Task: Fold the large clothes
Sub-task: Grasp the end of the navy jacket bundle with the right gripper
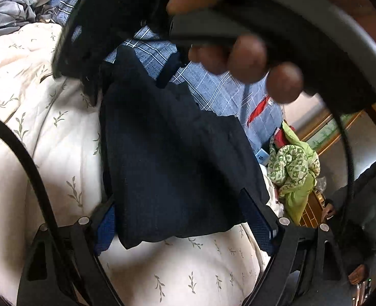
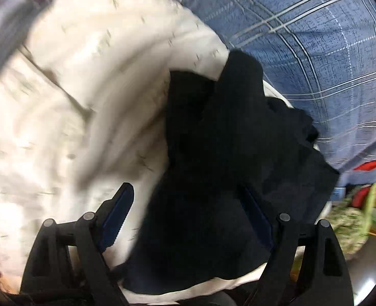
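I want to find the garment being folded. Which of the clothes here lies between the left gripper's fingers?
The dark navy garment, lying on the cream quilt. The grey one and the green one lie far off at the edges.

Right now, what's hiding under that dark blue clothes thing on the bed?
Around the dark blue garment you can see the cream leaf-print quilt it lies on, and the blue checked sheet past its far end. What is straight under its middle is covered.

Leaf-print cream quilt [image 1: 47,132], blue plaid sheet [image 2: 302,51], green patterned bundle [image 1: 293,163]
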`<state>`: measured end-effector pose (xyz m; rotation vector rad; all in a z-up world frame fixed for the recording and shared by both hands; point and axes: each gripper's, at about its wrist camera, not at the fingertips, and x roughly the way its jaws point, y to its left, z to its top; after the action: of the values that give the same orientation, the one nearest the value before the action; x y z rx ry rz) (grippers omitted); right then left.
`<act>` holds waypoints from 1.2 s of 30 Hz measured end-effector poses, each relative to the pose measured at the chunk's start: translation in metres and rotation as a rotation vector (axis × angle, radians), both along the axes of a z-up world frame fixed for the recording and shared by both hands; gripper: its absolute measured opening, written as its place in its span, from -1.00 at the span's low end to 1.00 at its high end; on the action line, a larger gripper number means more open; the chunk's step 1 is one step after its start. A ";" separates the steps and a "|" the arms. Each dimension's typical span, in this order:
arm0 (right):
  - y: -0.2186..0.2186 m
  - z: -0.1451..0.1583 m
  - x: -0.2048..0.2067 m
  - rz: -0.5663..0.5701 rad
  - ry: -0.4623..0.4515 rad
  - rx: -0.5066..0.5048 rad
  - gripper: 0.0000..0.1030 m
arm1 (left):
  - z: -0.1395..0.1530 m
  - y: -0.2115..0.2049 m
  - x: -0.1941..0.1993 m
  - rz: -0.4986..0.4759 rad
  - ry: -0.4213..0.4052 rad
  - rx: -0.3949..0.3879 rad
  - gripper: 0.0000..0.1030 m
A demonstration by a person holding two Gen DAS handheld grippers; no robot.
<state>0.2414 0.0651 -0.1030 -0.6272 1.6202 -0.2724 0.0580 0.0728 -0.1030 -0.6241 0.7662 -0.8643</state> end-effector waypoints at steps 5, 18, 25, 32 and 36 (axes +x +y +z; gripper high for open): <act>-0.022 -0.017 0.005 -0.033 0.010 -0.048 0.63 | 0.001 -0.004 0.000 0.012 -0.006 0.016 0.67; -0.057 -0.004 0.001 -0.035 -0.016 0.087 -0.79 | 0.025 -0.033 -0.027 0.168 -0.085 0.345 -0.13; -0.080 0.014 -0.002 -0.038 -0.006 0.207 -0.81 | 0.047 -0.075 -0.046 0.267 -0.121 0.618 0.06; -0.085 0.014 0.005 -0.047 0.005 0.307 -0.81 | 0.047 -0.069 -0.049 0.329 -0.063 0.641 0.53; -0.105 0.015 0.004 -0.051 0.006 0.341 -0.81 | 0.037 -0.057 -0.035 0.300 0.010 0.583 0.55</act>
<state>0.2453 -0.0403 -0.0884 -0.3262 1.6419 -0.0286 0.0229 0.0154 -0.0656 -0.2121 0.8583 -0.3324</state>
